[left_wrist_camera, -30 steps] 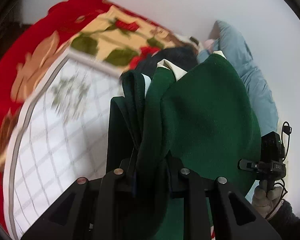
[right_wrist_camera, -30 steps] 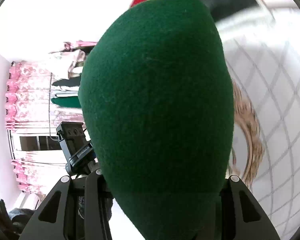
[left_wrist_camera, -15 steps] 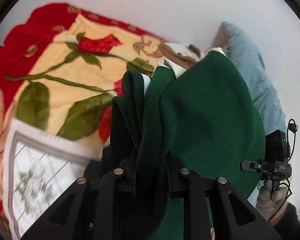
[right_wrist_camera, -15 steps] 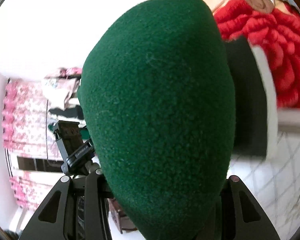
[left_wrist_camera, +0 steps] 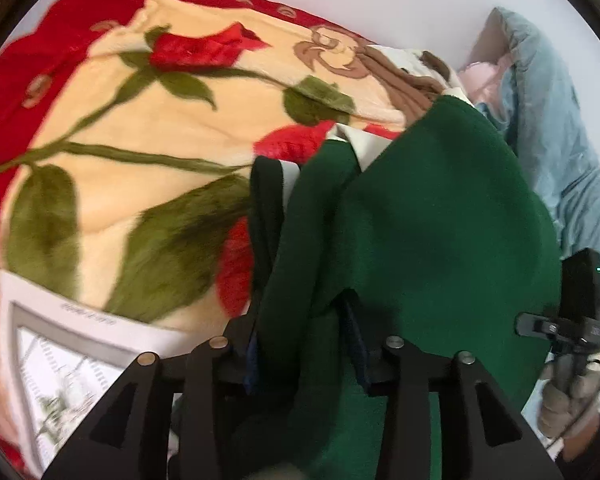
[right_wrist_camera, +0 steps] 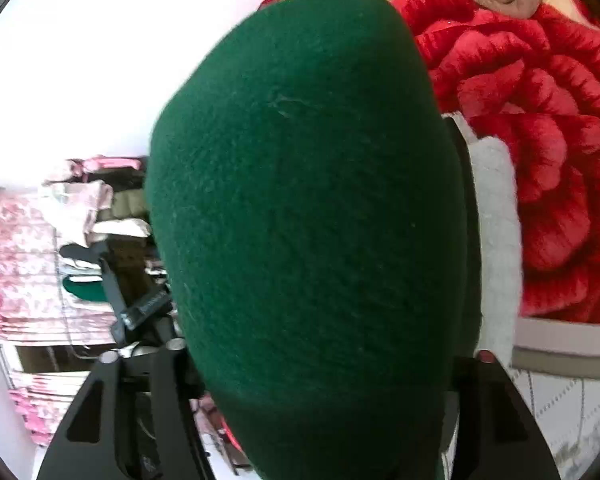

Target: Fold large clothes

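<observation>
Two grippers clamp fuzzy green garment (left_wrist_camera: pixel 440 232) — bulging; plush rose blanket (left_wrist_camera: pixel 148 132)

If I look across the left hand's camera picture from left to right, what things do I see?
Rose blanket → green garment clamped in the left gripper → light blue bedding → right gripper at the edge.

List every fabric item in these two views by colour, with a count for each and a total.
Green: 1, the green garment held by the left gripper and the right gripper.
Red floral: 1, the rose blanket.
Pale blue: 1, the blue quilt.
Brown: 1, the brown cloth.
Total: 4.
</observation>
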`<action>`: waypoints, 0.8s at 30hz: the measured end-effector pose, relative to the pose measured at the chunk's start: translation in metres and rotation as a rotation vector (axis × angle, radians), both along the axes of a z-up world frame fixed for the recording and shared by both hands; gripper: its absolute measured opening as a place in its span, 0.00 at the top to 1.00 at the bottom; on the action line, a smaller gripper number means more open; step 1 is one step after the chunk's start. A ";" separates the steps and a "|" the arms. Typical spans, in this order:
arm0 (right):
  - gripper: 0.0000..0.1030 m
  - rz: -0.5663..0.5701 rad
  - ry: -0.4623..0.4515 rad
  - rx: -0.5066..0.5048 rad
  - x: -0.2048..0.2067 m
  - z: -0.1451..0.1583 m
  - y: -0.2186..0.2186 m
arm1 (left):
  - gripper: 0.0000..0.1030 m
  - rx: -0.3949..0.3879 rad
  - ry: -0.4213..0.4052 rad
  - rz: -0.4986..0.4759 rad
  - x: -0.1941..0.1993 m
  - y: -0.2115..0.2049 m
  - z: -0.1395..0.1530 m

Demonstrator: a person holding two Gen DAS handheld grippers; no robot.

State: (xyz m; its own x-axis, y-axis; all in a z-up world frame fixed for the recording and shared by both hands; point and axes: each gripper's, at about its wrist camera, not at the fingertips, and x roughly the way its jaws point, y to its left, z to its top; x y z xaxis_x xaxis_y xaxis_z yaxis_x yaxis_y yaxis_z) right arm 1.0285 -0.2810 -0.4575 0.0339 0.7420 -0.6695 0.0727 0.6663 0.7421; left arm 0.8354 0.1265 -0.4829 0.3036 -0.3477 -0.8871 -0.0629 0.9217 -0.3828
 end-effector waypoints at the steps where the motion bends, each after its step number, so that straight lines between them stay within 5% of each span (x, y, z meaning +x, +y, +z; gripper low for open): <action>1: 0.21 0.008 -0.003 -0.047 -0.009 -0.001 0.000 | 0.61 0.030 -0.003 0.016 -0.004 0.000 0.005; 3: 0.12 0.031 -0.025 -0.159 -0.012 0.015 0.010 | 0.48 0.099 -0.029 0.042 -0.012 -0.002 0.016; 5: 0.08 0.039 -0.086 -0.302 -0.021 0.039 0.023 | 0.15 0.167 -0.074 0.058 -0.024 -0.006 0.031; 7: 0.08 0.020 -0.136 -0.423 -0.033 0.058 0.031 | 0.05 0.245 -0.109 0.065 -0.039 -0.014 0.047; 12: 0.07 -0.038 -0.285 -0.753 -0.103 0.086 0.017 | 0.01 0.379 -0.191 0.092 -0.083 -0.034 0.084; 14: 0.00 -0.040 -0.320 -0.836 -0.136 0.095 0.027 | 0.01 0.407 -0.216 0.112 -0.102 -0.040 0.098; 19: 0.00 -0.060 -0.372 -0.921 -0.217 0.107 0.018 | 0.00 0.448 -0.261 0.148 -0.155 -0.053 0.137; 24: 0.00 -0.120 -0.427 -0.944 -0.283 0.164 0.016 | 0.00 0.438 -0.288 0.150 -0.215 -0.061 0.183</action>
State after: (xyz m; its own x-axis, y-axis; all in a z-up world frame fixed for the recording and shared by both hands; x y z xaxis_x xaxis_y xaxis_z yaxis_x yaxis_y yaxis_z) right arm 0.7458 -0.2650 -0.2940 0.4435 -0.1009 -0.8906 0.0312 0.9948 -0.0971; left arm 0.6204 0.0656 -0.3003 0.5737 0.1011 -0.8128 -0.1552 0.9878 0.0133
